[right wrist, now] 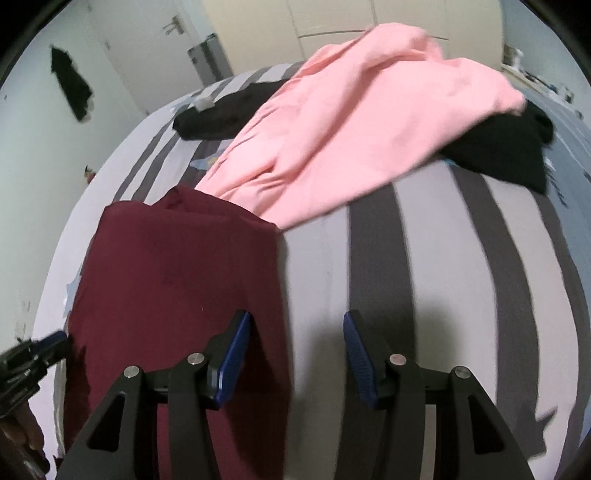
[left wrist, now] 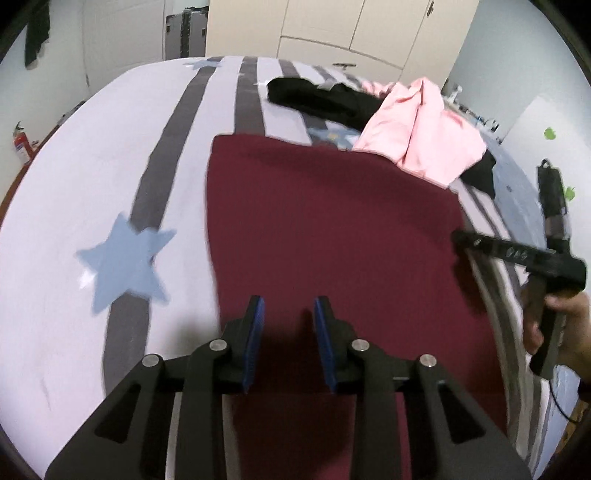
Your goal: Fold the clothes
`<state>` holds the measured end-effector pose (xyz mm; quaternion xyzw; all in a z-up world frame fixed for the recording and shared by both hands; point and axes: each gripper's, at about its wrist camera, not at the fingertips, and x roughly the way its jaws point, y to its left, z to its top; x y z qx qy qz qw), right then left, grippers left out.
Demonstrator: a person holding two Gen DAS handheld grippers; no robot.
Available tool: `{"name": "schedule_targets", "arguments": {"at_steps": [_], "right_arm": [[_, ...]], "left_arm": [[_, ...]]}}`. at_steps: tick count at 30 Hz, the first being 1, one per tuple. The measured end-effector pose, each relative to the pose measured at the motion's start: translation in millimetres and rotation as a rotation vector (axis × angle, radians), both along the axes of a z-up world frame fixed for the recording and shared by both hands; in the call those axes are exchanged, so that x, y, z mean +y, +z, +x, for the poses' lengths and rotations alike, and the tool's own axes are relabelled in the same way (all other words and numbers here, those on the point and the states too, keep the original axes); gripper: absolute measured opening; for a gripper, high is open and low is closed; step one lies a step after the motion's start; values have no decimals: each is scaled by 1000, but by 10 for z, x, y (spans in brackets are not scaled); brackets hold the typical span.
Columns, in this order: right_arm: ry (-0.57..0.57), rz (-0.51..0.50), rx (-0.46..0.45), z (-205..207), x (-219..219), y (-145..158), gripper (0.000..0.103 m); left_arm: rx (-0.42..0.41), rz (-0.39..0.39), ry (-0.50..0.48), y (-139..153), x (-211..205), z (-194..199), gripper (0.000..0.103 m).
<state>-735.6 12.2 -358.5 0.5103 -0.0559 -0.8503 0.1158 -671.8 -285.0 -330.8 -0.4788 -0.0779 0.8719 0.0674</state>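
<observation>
Now both grippers (left wrist: 288, 306) (right wrist: 297, 325) open over maroon garment (left wrist: 332, 229).

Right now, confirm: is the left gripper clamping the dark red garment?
No, the left gripper stands open above the dark red garment, nothing between its blue pads.

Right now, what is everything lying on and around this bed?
Bedsheet: one, pale lilac with grey stripes and blue stars, under everything.
Maroon garment: one, dark red, flat, nearest.
Pink garment: one, crumpled, behind the maroon one.
Black clothes: black, partly under the pink; count unclear.
Dark item: one, on the wall.
Wardrobe: cream, far wall.
Left gripper: black, blue pads, open, empty.
Right gripper: same, open, empty.
</observation>
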Motion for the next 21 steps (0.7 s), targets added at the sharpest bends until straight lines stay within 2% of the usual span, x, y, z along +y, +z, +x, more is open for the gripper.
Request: {"name": "schedule_targets", "arguments": {"at_steps": [5, 8, 9, 10, 11, 13, 15, 19, 21], "right_arm": [[5, -10, -26, -188, -51, -122, 50], [26, -30, -8, -169, -77, -119, 48], [37, -52, -2, -150, -75, -112, 43], [52, -85, -1, -131, -74, -108, 23], [65, -105, -1, -112, -93, -99, 11], [89, -103, 26, -47, -172, -41, 8], [113, -108, 50, 28, -257, 12, 8], [122, -130, 48, 149, -341, 16, 7], [120, -144, 43, 202, -357, -2, 7]], "left_arm": [[14, 84, 29, -23, -13, -403, 25], [29, 142, 14, 54, 14, -568, 25], [37, 155, 4, 86, 43, -634, 26], [45, 167, -6, 117, 73, -704, 30], [53, 180, -17, 148, 103, -774, 33], [63, 221, -39, 215, 183, -927, 48], [72, 250, -61, 276, 274, -1052, 53], [30, 259, -135, 221, 588, -1267, 55], [-21, 255, -145, 140, 670, -1304, 55]]}}
